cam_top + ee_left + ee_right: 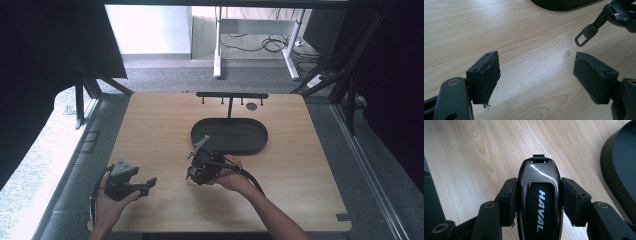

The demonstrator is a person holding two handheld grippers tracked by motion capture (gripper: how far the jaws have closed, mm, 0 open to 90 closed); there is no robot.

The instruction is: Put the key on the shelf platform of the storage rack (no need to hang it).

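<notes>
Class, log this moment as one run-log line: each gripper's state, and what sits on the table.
left gripper: open, empty | right gripper: shut on Haval key fob | black oval tray: on table

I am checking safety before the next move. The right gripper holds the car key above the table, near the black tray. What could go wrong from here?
1. The right gripper pinches the glossy, rounded key fob by its sides, so it may slip out.
2. The strap loop hangs free and could catch on the tray rim or the rack.
</notes>
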